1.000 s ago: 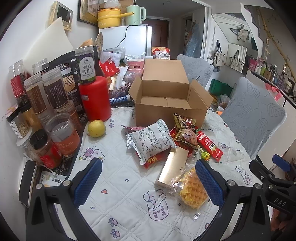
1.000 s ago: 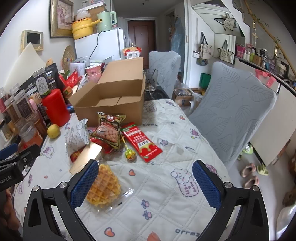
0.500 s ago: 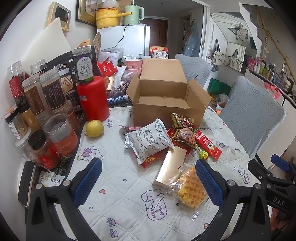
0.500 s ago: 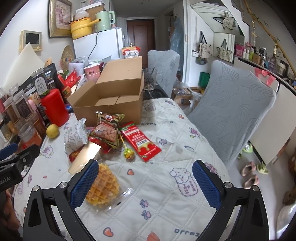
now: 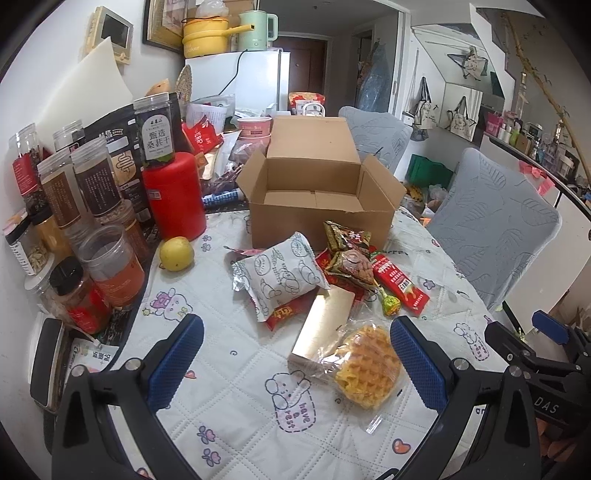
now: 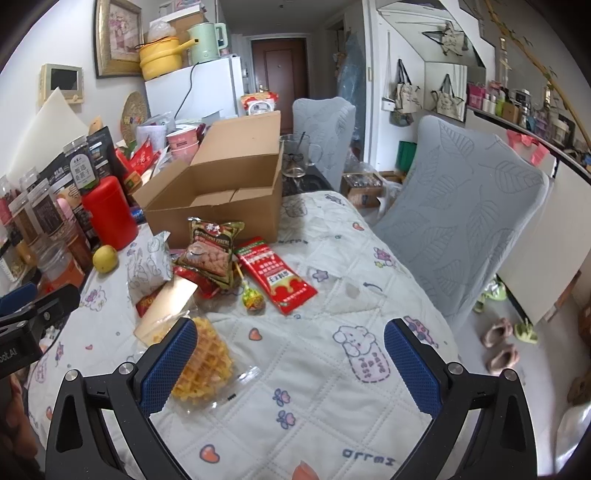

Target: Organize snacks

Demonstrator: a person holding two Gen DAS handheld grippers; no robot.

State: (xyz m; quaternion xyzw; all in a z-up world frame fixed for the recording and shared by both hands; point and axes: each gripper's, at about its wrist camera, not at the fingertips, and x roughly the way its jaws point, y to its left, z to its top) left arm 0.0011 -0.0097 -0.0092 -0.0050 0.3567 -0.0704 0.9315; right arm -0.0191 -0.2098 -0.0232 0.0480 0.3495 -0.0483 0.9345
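Left gripper (image 5: 296, 354) and right gripper (image 6: 290, 356): both spread wide, holding nothing. Wrapped waffle (image 5: 367, 369) near table's (image 5: 236, 398) front edge; cardboard box (image 5: 317, 195) open at far edge.

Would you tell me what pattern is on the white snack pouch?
Grey line drawings of croissants and bread on the white snack pouch, clearest in the left wrist view.

A cluttered dining corner, seen from the table's near edge

A red canister (image 5: 173, 195) stands beside a lemon (image 5: 176, 253) on the quilted tablecloth (image 5: 236, 398), with tall jars (image 5: 94, 181) crowded along the wall. Behind, a yellow pot (image 5: 205, 37) and a green kettle (image 5: 256, 29) sit atop the white fridge (image 5: 255, 81). A grey-covered chair (image 6: 469, 218) stands near slippers (image 6: 498, 343) on the floor.
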